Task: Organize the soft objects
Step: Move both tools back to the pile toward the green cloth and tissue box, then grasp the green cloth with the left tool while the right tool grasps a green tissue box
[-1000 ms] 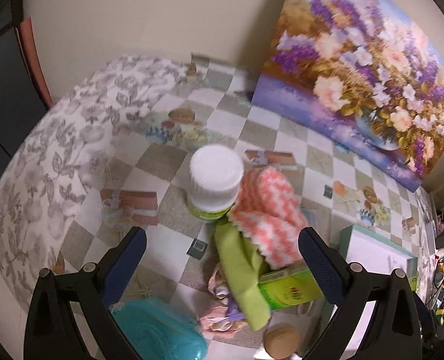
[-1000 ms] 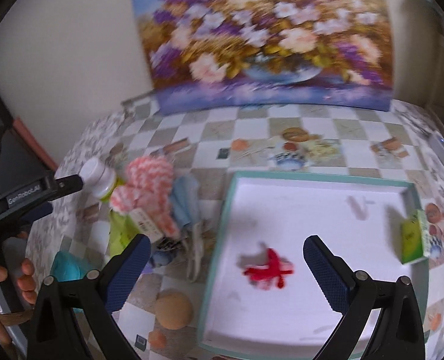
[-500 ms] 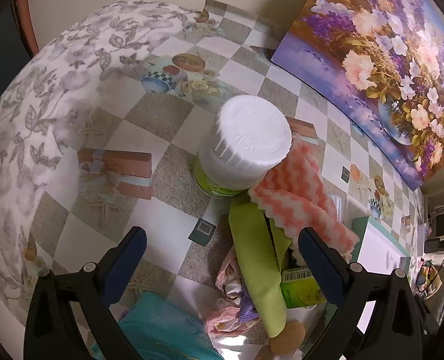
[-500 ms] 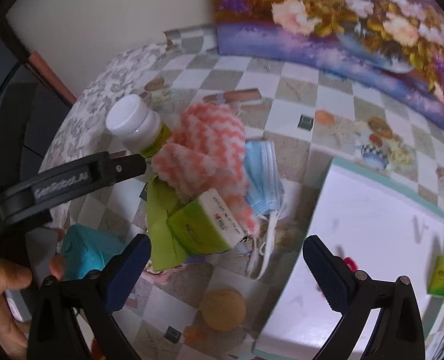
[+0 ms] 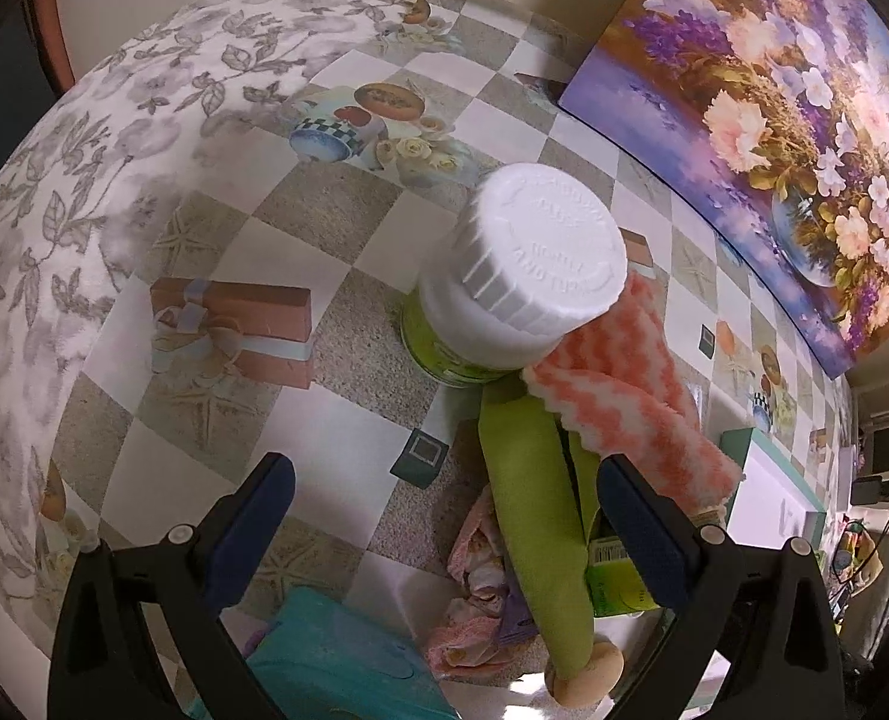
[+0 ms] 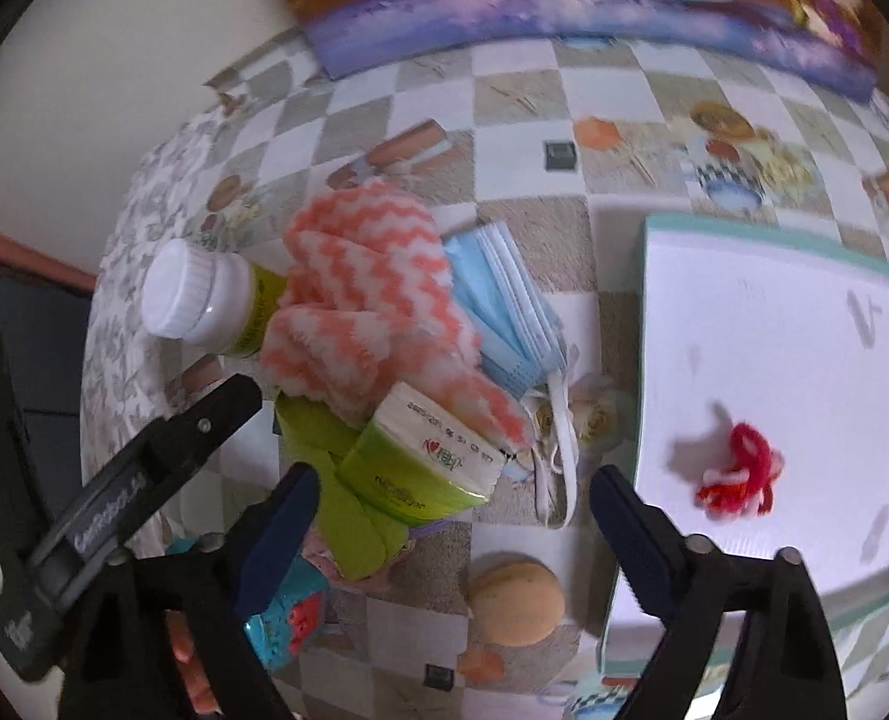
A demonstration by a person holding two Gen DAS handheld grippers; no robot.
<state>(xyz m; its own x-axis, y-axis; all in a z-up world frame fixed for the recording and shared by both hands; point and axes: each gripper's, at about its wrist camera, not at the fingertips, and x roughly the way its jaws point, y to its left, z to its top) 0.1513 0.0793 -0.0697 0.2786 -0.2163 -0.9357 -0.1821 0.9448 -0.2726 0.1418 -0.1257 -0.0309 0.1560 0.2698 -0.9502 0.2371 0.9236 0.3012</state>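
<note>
Taking the white-capped bottle (image 6: 198,300) as the landmark and going left to right: the left gripper (image 5: 438,516) is hanging spread wide over the checked tablecloth (image 5: 336,222) just in front of the bottle, nothing between its jaws; the right gripper (image 6: 450,510) is hovering over the pile beside the bottle, its jaws closing but pressing on nothing yet, with the green tissue pack (image 6: 420,468) lying between them; leaning against the bottle's right side is the orange-and-white zigzag cloth (image 6: 372,300), a green cloth (image 6: 336,480) is lying under it, and blue face masks (image 6: 498,312) are resting just right of that; farther right of the bottle the white tray (image 6: 648,360) is holding a red yarn knot (image 6: 738,474)

Risk, as I judge it: the jaws could be pinching the tissue pack while the zigzag cloth is draped over its far end, so lifting could drag the cloth and tip the bottle

Writing: the left gripper's arm is reading "GenRobot.AI"; the bottle cap carries embossed lettering, only "TURN" guessable; the tissue pack's printed date code is too small to trust
</note>
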